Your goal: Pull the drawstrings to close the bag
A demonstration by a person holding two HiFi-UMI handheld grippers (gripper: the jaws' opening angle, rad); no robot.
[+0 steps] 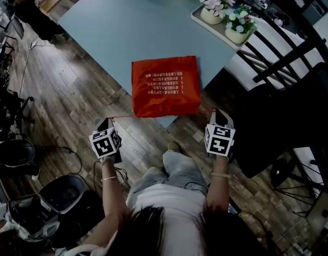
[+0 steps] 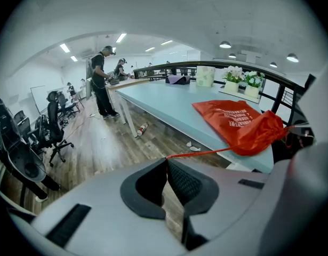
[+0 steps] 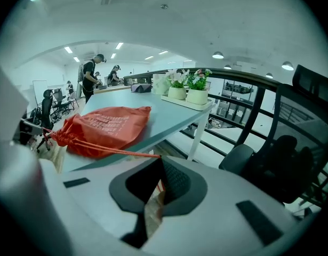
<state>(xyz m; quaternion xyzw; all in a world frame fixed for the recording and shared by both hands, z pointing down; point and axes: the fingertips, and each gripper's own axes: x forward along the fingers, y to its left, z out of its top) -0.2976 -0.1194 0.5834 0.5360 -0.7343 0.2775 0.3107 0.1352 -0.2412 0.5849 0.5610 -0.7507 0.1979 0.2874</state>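
Drawstrings, two, stretch taut from one red bag on the desk between my jaws: left gripper clamped on one, right gripper on the other.

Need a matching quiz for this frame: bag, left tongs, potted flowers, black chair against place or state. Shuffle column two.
Column one
1. bag
2. left tongs
3. potted flowers
4. black chair

Column two
a. on a tray at the far side of the table
b. shut on a taut drawstring
c. flat on the table near its edge, mouth gathered
d. beside the table, to the person's right

Pairs: 1-c, 2-b, 3-a, 4-d
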